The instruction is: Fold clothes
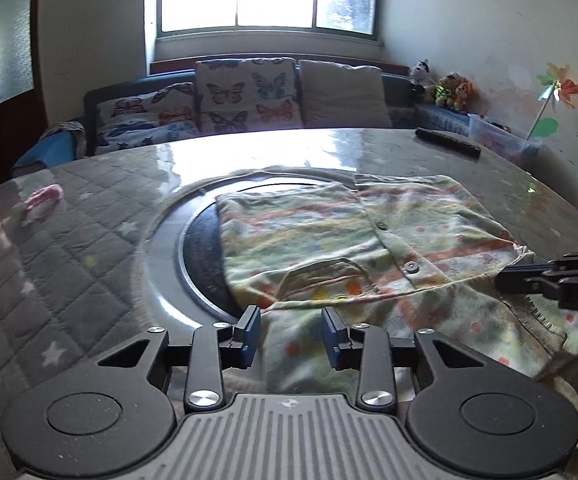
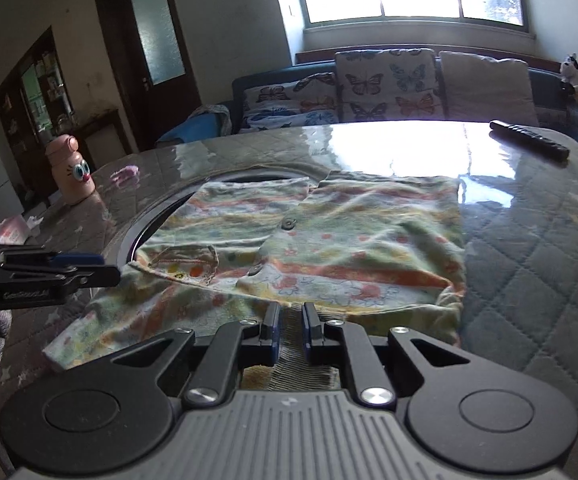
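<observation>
Partly folded shirt, hem hidden (right gripper)

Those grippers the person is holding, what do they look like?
Both match: the left gripper and right gripper have black metal linkage arms with silver screws, blue-padded fingers, two round black discs and a ribbed grey body. Pale lettering marks the side; no cables show.

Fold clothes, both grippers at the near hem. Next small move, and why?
Probably close the left gripper on the shirt: its jaws stand open over the near hem, nothing pinched. The right gripper looks nearly shut on the ribbed edge. Both need hold before lifting the hem.
</observation>
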`<action>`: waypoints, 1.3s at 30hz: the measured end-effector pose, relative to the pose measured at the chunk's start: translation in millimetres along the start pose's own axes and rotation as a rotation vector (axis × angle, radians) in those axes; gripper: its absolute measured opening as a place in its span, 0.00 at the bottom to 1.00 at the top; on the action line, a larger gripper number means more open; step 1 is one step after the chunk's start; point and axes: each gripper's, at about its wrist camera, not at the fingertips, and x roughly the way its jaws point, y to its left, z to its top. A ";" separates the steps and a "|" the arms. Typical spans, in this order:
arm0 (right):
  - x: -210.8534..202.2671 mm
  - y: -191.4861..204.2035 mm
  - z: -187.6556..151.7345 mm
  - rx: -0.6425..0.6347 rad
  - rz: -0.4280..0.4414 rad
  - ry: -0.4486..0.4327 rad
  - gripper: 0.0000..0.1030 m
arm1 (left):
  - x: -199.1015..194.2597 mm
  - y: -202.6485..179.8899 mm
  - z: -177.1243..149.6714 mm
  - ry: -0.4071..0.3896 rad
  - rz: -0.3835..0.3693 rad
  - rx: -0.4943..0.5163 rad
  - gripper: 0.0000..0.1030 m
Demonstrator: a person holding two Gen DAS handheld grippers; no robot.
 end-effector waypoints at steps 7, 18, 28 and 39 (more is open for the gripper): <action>-8.8 2.5 -6.0 -0.050 0.021 0.021 0.24 | 10.5 -8.6 -6.2 0.022 0.007 0.059 0.31; -42.5 10.3 -36.5 -0.139 0.014 0.032 0.34 | -25.9 -57.4 -31.9 -0.014 -0.057 0.232 0.44; -58.0 4.3 -51.3 -0.123 0.001 0.025 0.36 | -44.9 -60.8 -48.1 -0.025 -0.032 0.292 0.51; -83.8 -5.5 -53.8 -0.140 -0.056 -0.016 0.41 | -79.1 -76.4 -80.5 -0.054 -0.042 0.500 0.57</action>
